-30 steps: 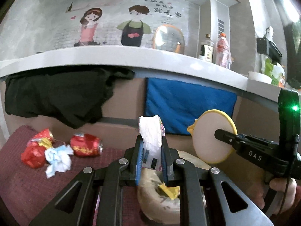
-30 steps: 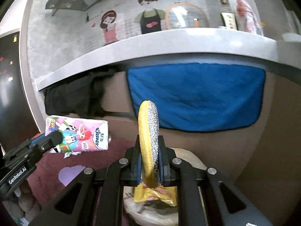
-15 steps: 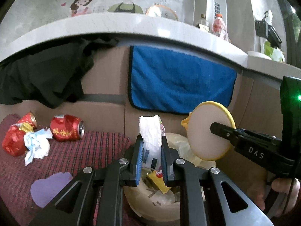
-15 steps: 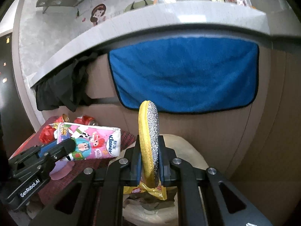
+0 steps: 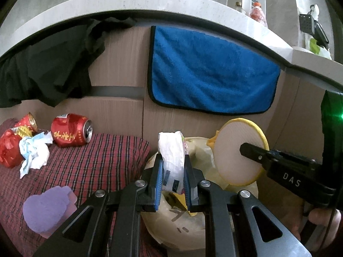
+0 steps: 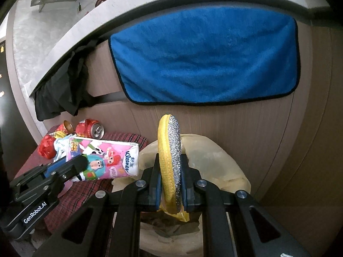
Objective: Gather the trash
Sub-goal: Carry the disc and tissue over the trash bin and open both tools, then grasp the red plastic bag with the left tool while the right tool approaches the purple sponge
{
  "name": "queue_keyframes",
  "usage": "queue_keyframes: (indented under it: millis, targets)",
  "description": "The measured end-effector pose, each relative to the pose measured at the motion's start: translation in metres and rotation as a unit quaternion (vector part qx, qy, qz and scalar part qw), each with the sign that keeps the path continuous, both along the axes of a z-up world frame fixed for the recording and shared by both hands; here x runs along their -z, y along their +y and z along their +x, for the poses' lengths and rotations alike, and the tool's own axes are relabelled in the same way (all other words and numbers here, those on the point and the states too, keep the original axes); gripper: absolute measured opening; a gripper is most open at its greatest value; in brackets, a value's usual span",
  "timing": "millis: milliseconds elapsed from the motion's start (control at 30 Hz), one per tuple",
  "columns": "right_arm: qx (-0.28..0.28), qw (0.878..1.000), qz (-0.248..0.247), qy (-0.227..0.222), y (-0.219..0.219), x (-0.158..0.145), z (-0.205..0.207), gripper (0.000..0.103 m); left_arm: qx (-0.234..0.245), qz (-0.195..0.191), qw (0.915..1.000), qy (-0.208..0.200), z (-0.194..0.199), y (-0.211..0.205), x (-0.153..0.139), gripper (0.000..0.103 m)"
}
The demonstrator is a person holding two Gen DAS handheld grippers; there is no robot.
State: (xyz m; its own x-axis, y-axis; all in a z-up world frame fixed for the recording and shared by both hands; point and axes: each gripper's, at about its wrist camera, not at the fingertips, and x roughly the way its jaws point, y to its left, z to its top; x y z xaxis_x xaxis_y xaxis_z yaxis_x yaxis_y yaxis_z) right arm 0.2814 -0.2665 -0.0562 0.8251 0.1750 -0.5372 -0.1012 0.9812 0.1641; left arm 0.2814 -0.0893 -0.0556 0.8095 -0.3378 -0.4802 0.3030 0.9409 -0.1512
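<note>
My left gripper (image 5: 172, 184) is shut on a Kleenex tissue pack (image 5: 172, 156), held upright over the rim of a bin lined with a pale bag (image 5: 171, 220). The pack also shows in the right wrist view (image 6: 103, 160). My right gripper (image 6: 170, 186) is shut on a round yellow scouring pad (image 6: 170, 150) with a silver glitter face, held above the bin (image 6: 214, 160). The pad shows in the left wrist view (image 5: 238, 152). A yellow wrapper (image 5: 182, 201) lies in the bin.
On a red plaid cloth (image 5: 96, 162) lie a red can (image 5: 71, 130), two crushed red cans (image 5: 12, 147), a crumpled white-blue tissue (image 5: 34, 152) and a purple foam shape (image 5: 47, 209). A blue towel (image 5: 210, 75) and a black cloth (image 5: 49, 70) hang from the counter.
Both grippers have come lower and closer to the bin, still holding the tissue pack and the scouring pad. The bin now fills more of both views.
</note>
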Motion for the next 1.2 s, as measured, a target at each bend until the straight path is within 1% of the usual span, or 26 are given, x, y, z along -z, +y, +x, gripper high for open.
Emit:
queue_keyframes:
  millis: [133,200,333,433,533,733,900,1067,1200]
  targets:
    - [-0.002,1.000,0.006,0.000,-0.002,0.003,0.003,0.018,0.008,-0.017,0.9998,0.008,0.008,0.001,0.002,0.020]
    - [0.005,1.000,0.004,0.003,-0.002,0.006,0.004,0.032,0.014,-0.034,0.9991,0.022,0.014,0.007,0.003,0.026]
    - [0.008,1.000,0.002,0.010,-0.004,0.009,0.002,0.032,0.011,-0.053,0.9981,0.029,0.016,0.022,-0.002,0.035]
    - [0.010,1.000,-0.002,0.012,-0.003,0.007,-0.001,0.032,0.002,-0.063,0.9978,0.020,0.011,0.040,-0.013,0.036]
    - [0.007,1.000,-0.005,0.008,-0.001,0.002,-0.007,0.032,-0.017,-0.058,0.9981,0.007,0.004,0.066,-0.024,0.036]
    - [-0.007,1.000,-0.003,-0.002,0.013,-0.011,-0.017,0.032,-0.078,-0.042,0.9961,-0.003,-0.015,0.140,-0.035,0.036]
    - [-0.043,0.999,0.003,-0.004,0.049,-0.013,-0.023,0.032,-0.126,-0.024,0.9918,-0.003,-0.029,0.203,-0.033,0.036]
    - [-0.096,0.995,-0.003,0.005,0.104,-0.009,-0.020,0.032,-0.158,-0.031,0.9869,0.009,-0.042,0.254,-0.020,0.036]
    - [-0.134,0.990,-0.019,0.025,0.145,0.002,-0.014,0.032,-0.166,-0.039,0.9850,0.024,-0.042,0.280,-0.006,0.036]
